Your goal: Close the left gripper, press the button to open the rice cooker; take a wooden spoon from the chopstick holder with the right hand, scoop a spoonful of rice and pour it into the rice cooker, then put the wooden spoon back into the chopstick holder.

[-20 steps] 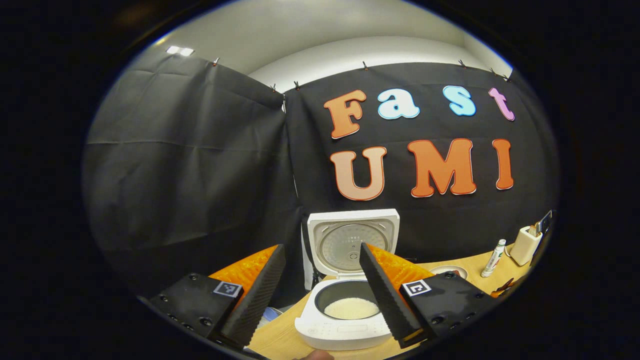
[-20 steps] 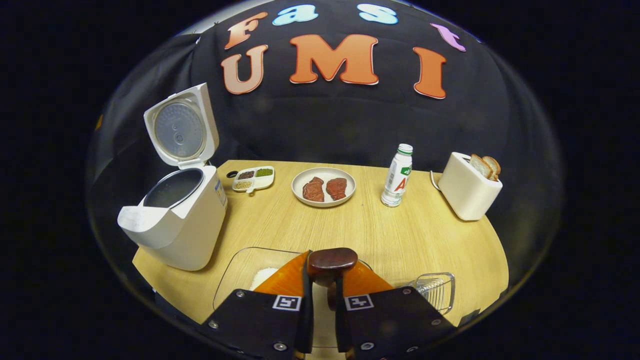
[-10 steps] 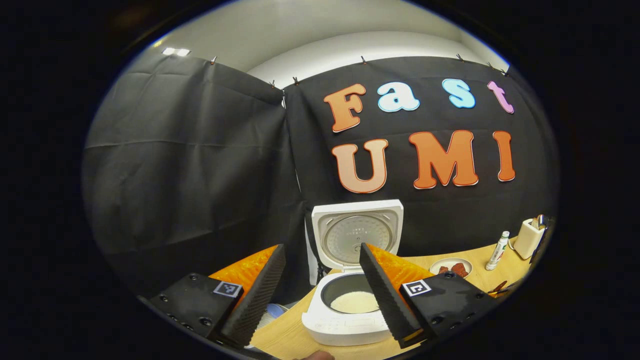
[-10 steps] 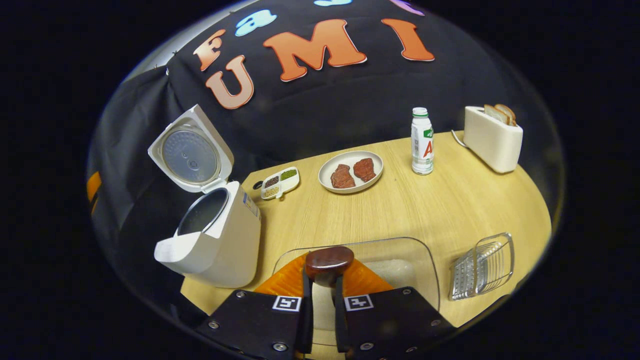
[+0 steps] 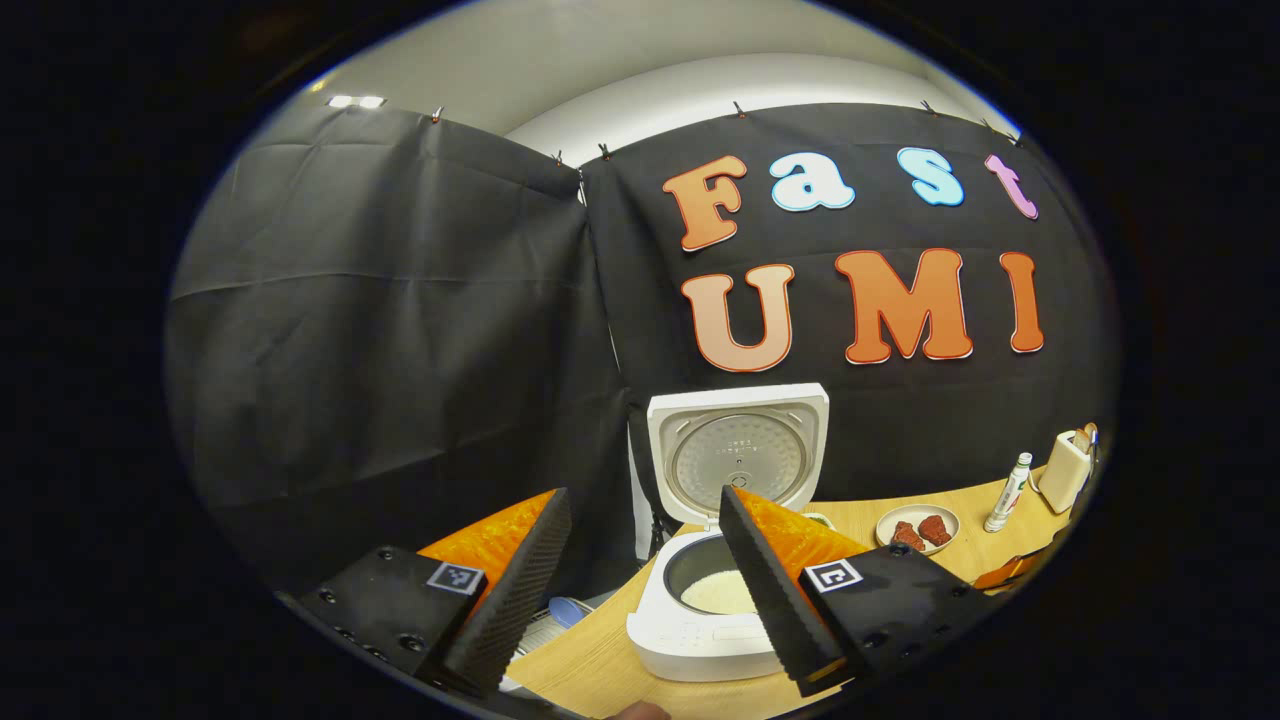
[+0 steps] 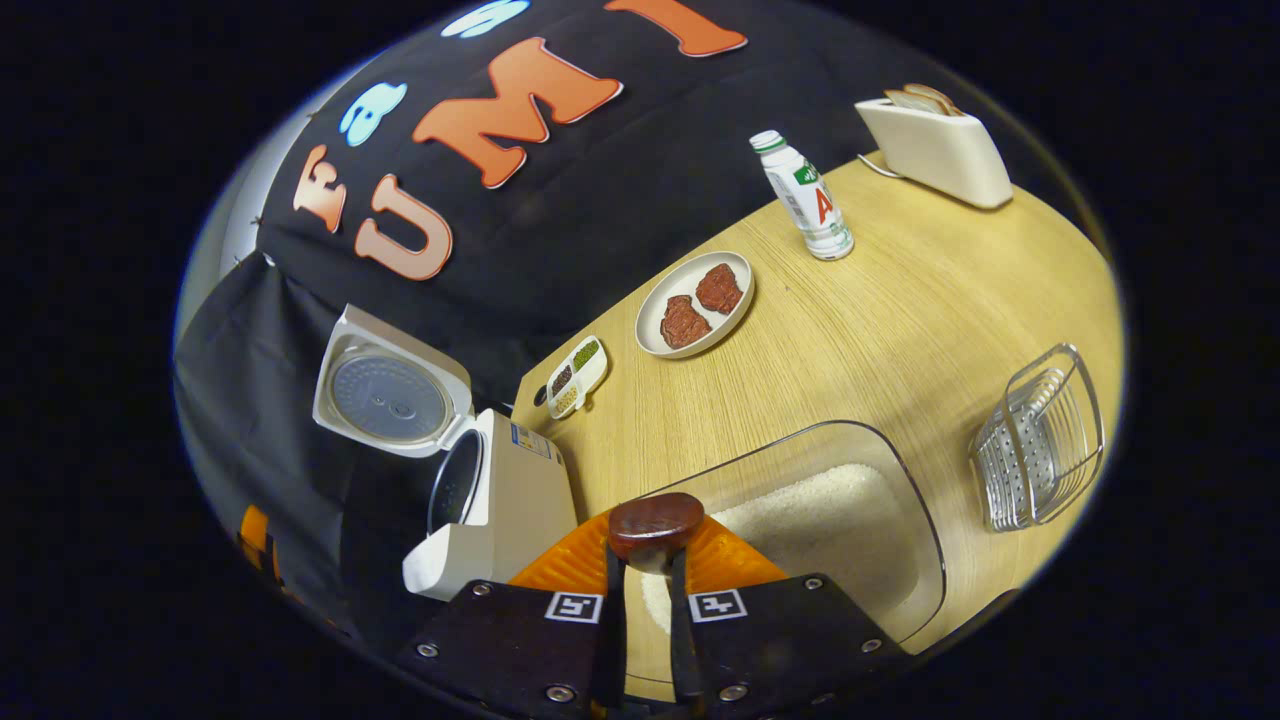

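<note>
The white rice cooker (image 5: 700, 630) stands open with its lid (image 5: 738, 455) upright and rice in its pot (image 5: 718, 592). My left gripper (image 5: 642, 497) is open and holds nothing, hanging near and to the left of the cooker. My right gripper (image 6: 645, 557) is shut on the dark wooden spoon (image 6: 655, 523), rolled so the scene leans. It hovers over the near end of a glass container of rice (image 6: 830, 510). The cooker (image 6: 500, 500) lies to its left. The wire chopstick holder (image 6: 1040, 440) stands to the right on the table (image 6: 900, 330).
Further back on the table are a plate with two pieces of meat (image 6: 697, 303), a small divided seasoning tray (image 6: 575, 372), a white bottle (image 6: 808, 198) and a toaster with bread (image 6: 935, 148). The black cloth wall closes off the back and left.
My right gripper has rolled with the spoon, so its view tilts, and the rice container now shows more fully in front. The left gripper has shifted; the cooker sits further right in its view.
</note>
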